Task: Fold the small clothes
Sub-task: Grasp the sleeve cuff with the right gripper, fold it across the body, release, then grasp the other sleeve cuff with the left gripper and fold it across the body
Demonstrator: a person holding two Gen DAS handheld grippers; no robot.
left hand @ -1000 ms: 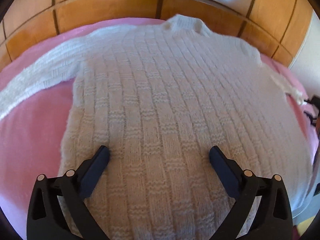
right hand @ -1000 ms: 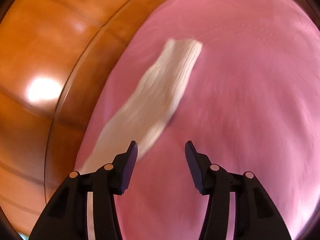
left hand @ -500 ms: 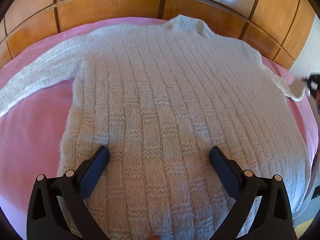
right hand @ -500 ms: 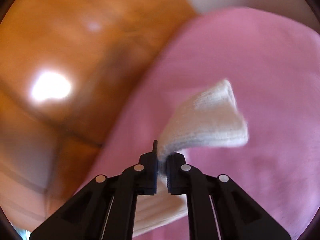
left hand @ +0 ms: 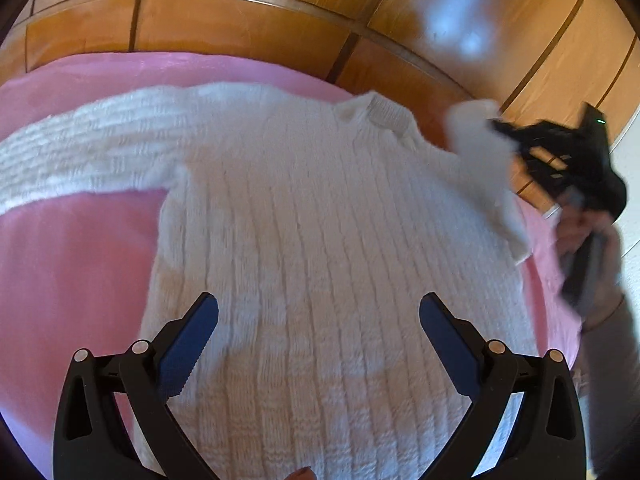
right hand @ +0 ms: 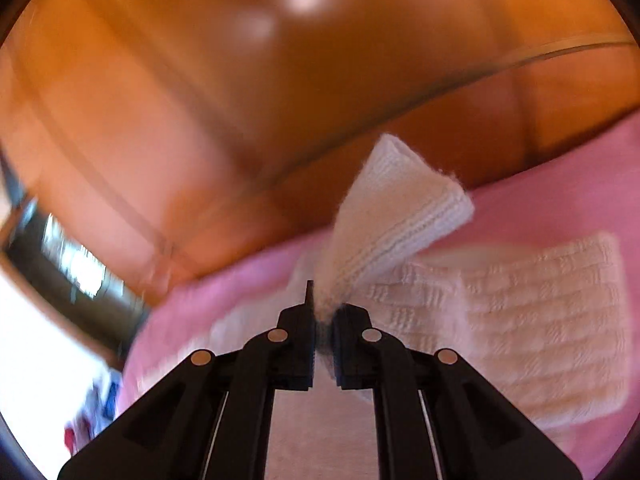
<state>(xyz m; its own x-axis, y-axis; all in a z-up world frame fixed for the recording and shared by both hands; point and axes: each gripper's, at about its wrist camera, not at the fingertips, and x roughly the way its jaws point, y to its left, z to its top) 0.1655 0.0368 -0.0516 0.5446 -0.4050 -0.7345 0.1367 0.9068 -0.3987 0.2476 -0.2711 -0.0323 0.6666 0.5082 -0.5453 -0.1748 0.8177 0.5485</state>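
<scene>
Pink bedspread [left hand: 72, 264], sweater [left hand: 320, 240] collar toward headboard [left hand: 240, 28]

The left wrist camera looks steeply down from just above the white knitted sweater [left hand: 320, 240] on the pink bed [left hand: 72, 272], facing the wooden headboard [left hand: 240, 28]. The right wrist camera, tilted, views it close from the side. The 2 views share sweater, bed and headboard

Bedspread [left hand: 80, 280]: we see pink cloth from 6 to 10 o'clock.
Headboard [left hand: 240, 28]: we see glossy wooden panels at 12 o'clock.
</scene>
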